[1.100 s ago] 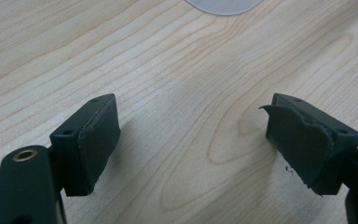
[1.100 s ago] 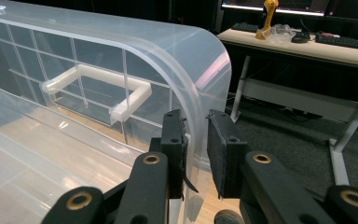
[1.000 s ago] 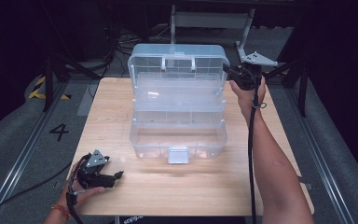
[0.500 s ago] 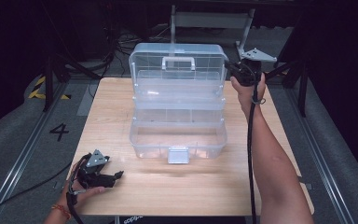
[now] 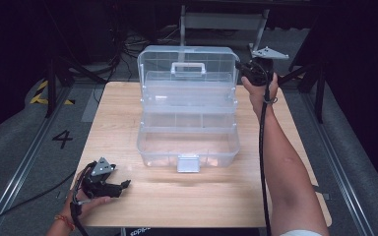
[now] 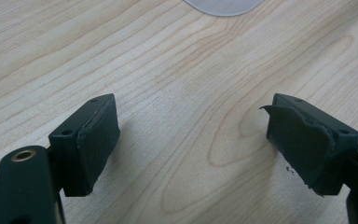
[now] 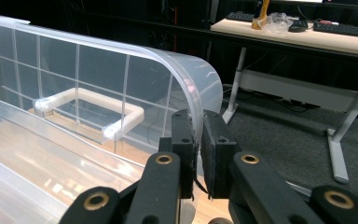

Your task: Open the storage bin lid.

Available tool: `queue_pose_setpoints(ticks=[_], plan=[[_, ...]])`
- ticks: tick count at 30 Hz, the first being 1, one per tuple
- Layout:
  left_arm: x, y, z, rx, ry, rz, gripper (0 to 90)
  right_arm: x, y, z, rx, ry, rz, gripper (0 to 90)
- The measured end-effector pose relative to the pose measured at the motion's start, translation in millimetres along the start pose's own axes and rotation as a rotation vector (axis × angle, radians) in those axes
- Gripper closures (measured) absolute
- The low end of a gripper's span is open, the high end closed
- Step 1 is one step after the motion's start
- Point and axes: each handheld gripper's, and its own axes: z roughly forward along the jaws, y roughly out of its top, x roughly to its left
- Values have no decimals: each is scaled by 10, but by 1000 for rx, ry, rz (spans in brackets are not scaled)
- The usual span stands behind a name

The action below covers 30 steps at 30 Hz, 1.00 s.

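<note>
The clear, colourless plastic storage box (image 5: 188,142) has a milky white carrying handle (image 5: 188,68) on its raised lid (image 7: 121,70), which is crossed by a faint grid of pale ribs, and a frosted white latch (image 5: 187,163) at its front. The pale wooden worktop (image 5: 128,206) shows a light tan with darker brown, wavy grain lines. Both the left tool (image 6: 193,140) and the right tool (image 7: 198,154) are matte black, the right with brass-coloured rivets; a black cable (image 5: 263,147) trails from the right one. The floor (image 5: 24,132) is grey, marked with a black numeral four (image 5: 62,139).
</note>
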Motion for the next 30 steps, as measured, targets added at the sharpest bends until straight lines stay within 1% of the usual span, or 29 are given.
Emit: queue_pose_setpoints(ticks=[8,14,16,22,25,30], plan=[[1,0,0,0,0,1,175,-37,23,80,23,2,4,845],[1,0,1,0,-1,0,175,-54,37,140,42,-5,-7,841],[5,2,0,1,-1,7,175,-71,43,174,52,-3,4,841],[7,2,0,1,-1,9,175,-88,54,240,70,-7,-1,838],[9,3,0,1,-2,11,174,-105,53,275,79,-6,6,837],[11,4,3,-2,-4,12,174,-111,48,322,89,-18,3,836]])
